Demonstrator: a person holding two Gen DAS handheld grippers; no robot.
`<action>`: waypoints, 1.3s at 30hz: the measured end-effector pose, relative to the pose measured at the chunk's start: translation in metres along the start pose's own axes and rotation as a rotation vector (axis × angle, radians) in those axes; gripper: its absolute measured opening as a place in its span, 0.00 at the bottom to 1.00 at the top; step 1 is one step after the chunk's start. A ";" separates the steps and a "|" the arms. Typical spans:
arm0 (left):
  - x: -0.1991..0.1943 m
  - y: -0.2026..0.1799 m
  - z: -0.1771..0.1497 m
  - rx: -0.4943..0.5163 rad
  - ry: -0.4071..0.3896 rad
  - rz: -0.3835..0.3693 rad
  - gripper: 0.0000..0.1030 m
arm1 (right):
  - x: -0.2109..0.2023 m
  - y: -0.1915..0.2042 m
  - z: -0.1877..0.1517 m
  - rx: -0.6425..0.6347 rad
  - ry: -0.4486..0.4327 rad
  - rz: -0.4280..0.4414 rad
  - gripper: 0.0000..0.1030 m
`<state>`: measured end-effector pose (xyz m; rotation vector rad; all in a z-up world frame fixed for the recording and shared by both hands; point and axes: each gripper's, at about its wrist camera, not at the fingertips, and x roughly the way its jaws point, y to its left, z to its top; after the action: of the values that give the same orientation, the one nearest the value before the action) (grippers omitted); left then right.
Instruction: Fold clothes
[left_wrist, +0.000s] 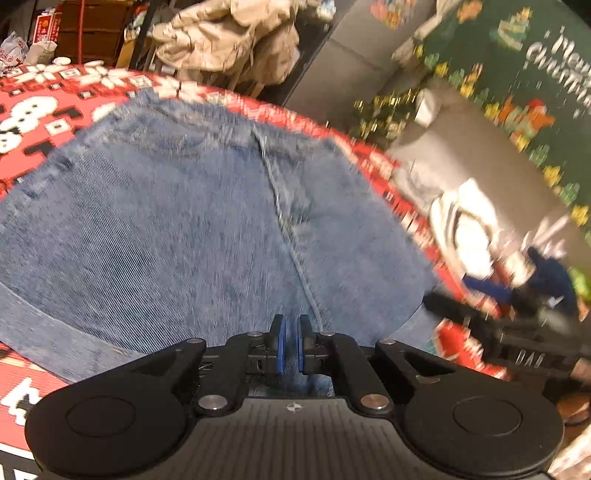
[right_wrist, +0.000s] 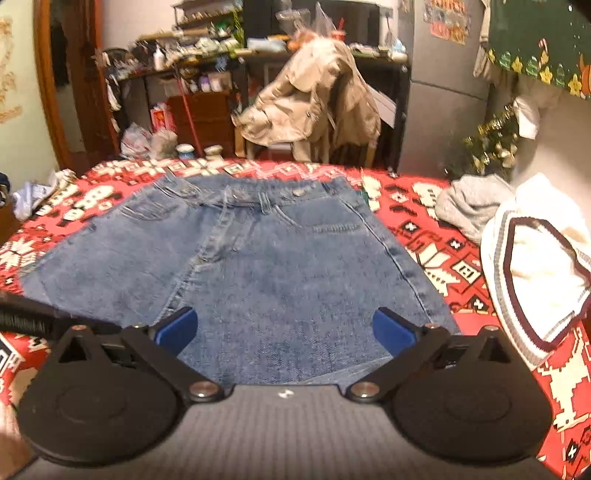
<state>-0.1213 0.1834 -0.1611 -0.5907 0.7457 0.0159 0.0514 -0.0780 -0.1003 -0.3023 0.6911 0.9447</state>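
The left gripper (left_wrist: 290, 341), black with blue pads, has its fingers drawn nearly together with only a thin slot between them; blue denim shows in and below that slot, so it appears pinched on the near edge of the blue denim jeans (left_wrist: 207, 229), though blur keeps the contact from being certain. The right gripper (right_wrist: 284, 330) stands wide apart, its blue pads (right_wrist: 176, 328) hovering over the near edge of the same jeans (right_wrist: 258, 266) and holding nothing.

The jeans lie spread flat on the red blanket with a white and black knitted pattern (right_wrist: 424, 236), waistband at the far side, belt loops, a metal button and a pocket seam visible. The denim is mottled, stone-washed and twilled, with a stitched seam running from near to far.

On the right of the blanket lies a white knit sweater with dark and grey striped trim (right_wrist: 535, 280), and beyond it a crumpled grey garment (right_wrist: 469, 203). Far behind the bed, a beige jacket (right_wrist: 314, 99) hangs over a chair.
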 end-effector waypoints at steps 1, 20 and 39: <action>-0.006 0.003 0.001 0.006 -0.017 -0.024 0.05 | -0.003 -0.001 -0.001 0.001 0.002 0.017 0.99; -0.024 0.070 -0.021 -0.147 0.041 0.027 0.02 | 0.004 0.017 -0.042 -0.060 0.152 0.182 0.09; -0.027 0.061 -0.026 -0.111 0.030 0.061 0.02 | 0.000 0.038 -0.045 -0.094 0.131 0.162 0.10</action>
<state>-0.1710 0.2258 -0.1897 -0.6751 0.7955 0.1058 0.0014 -0.0796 -0.1325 -0.3986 0.8018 1.1215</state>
